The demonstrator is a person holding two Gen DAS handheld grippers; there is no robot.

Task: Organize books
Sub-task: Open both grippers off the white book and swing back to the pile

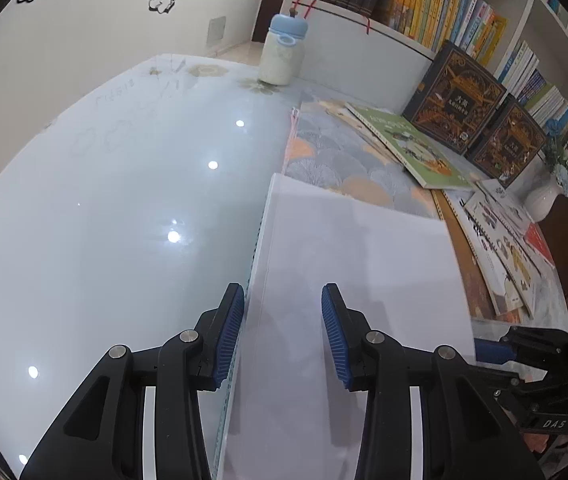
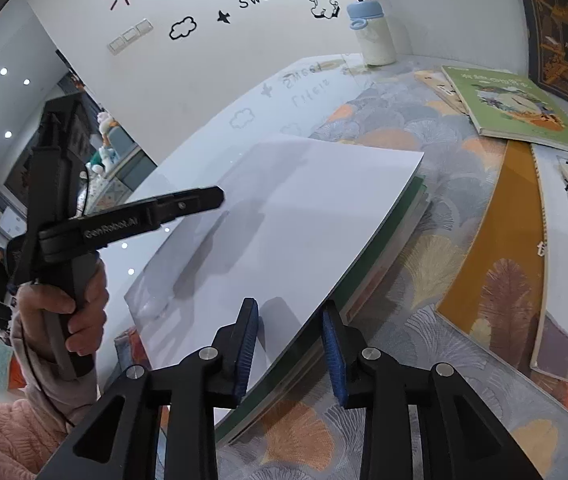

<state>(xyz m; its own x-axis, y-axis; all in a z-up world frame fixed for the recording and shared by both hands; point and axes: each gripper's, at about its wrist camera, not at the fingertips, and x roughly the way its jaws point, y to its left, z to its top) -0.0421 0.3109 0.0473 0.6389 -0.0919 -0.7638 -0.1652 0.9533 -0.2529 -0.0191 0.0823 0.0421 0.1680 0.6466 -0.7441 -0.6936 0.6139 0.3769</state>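
1. To the left of the white book (image 1: pixel 347 280), a wide stretch of glossy table (image 1: pixel 104 220) is left bare, and free passage is offered there.
2. The far end of that stretch is blocked by a bottle (image 1: pixel 282 52) with a blue lid, set near the wall.
3. To the right of the white book, the patterned mat (image 2: pixel 435 208) is crowded with a green book (image 2: pixel 523 108), an orange book (image 2: pixel 499 264) and picture books (image 1: pixel 503 248) lying flat and overlapping.
4. The back edge is closed off by dark ornate books (image 1: pixel 455 100) leaned against the shelf, with a white vase (image 1: pixel 543 200) of flowers beside them.
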